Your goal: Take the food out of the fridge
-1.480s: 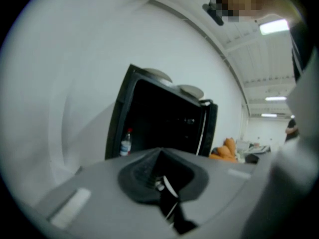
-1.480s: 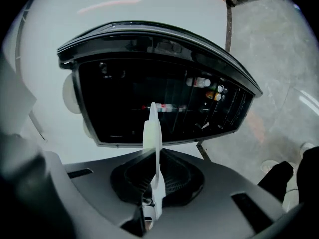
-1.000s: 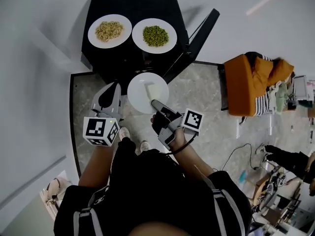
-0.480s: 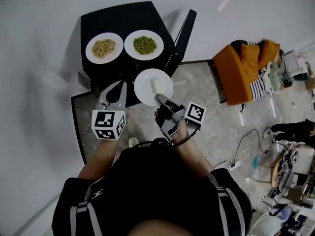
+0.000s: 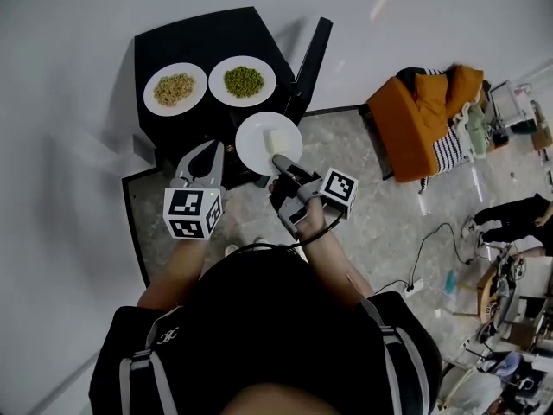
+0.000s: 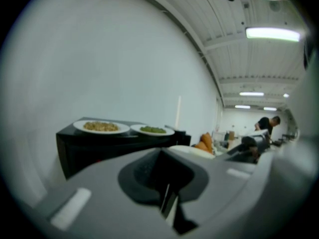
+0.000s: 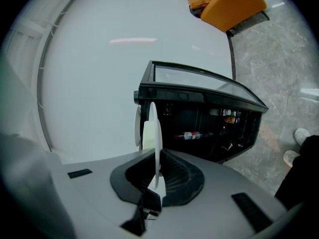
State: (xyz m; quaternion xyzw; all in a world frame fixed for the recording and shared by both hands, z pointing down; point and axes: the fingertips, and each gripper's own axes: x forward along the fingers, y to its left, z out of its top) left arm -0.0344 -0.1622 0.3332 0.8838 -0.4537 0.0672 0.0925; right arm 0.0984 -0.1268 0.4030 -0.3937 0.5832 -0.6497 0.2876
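A black mini fridge (image 5: 212, 37) stands against the wall with its door (image 5: 309, 59) swung open. On its top sit a plate of beige food (image 5: 175, 88) and a plate of green food (image 5: 242, 81). My right gripper (image 5: 278, 161) is shut on the near rim of a white plate (image 5: 259, 137) that carries a pale block, held in front of the fridge. The right gripper view shows this plate (image 7: 153, 133) edge-on between the jaws. My left gripper (image 5: 200, 151) hangs beside it, shut and empty. In the left gripper view both plates (image 6: 101, 127) show on the fridge top.
Inside the open fridge (image 7: 209, 128) lie small bottles (image 7: 195, 135). An orange chair with striped clothing (image 5: 419, 115) stands to the right. Cables (image 5: 432, 249) trail on the stone floor, and a person (image 5: 510, 219) crouches at the far right.
Both grippers have risen a little. The white plate in the right gripper now sits higher, near the fridge's top front corner. The left gripper stays shut and empty.
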